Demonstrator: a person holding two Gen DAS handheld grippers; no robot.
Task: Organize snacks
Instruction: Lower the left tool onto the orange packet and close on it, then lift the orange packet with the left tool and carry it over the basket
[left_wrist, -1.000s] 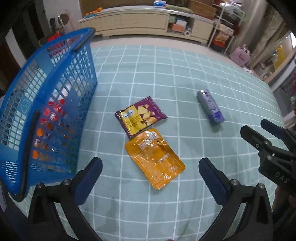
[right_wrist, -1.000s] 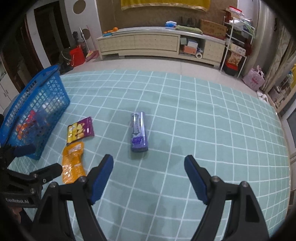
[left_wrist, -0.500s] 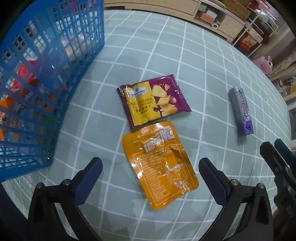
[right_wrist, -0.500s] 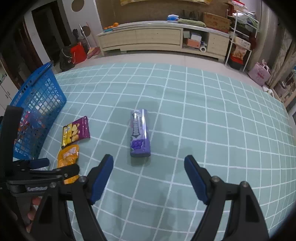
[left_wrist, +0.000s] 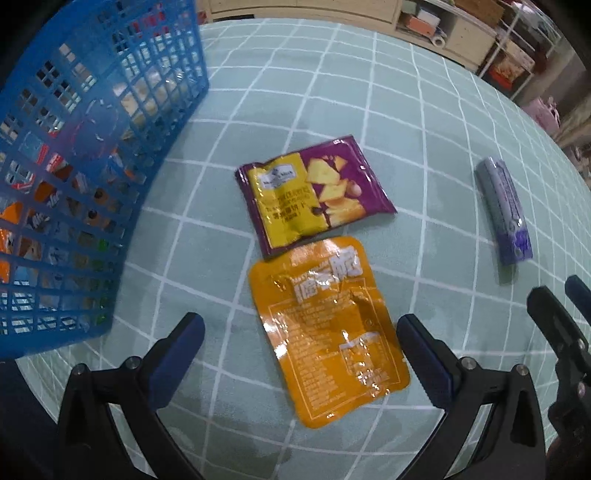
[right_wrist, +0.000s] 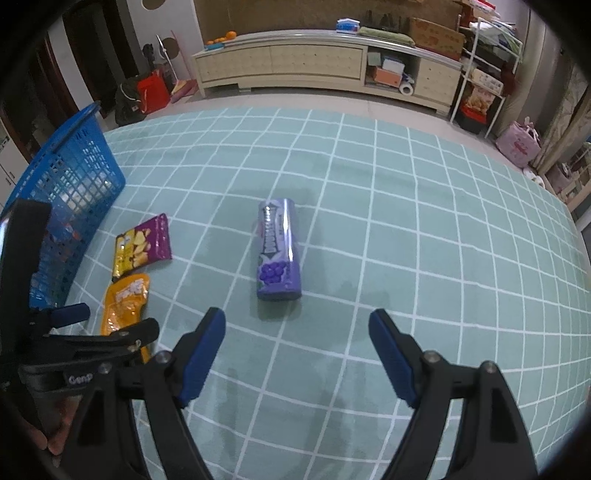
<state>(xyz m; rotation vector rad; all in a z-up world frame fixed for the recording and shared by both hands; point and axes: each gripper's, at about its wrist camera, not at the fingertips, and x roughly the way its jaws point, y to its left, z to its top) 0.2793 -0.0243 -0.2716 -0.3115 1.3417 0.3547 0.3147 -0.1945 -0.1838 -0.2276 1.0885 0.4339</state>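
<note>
Now lowered closer over the orange packet (left_wrist: 327, 332) on the floor beside the blue basket (left_wrist: 92, 155), left gripper (left_wrist: 301, 343) jaws wide apart around it, right gripper (right_wrist: 297, 350) jaws just opening, empty, near the purple tube (right_wrist: 277, 251); pickup likely next.

a pale green mat (right_wrist: 406, 221) with a white grid covers the floor. on its left edge stands a blue basket (left_wrist: 74, 166). just right of it lie a purple and yellow snack bag (left_wrist: 314, 195) and, touching its near edge, an orange packet (left_wrist: 328, 325). further right, apart, lies a purple tube (right_wrist: 277, 251).
</note>
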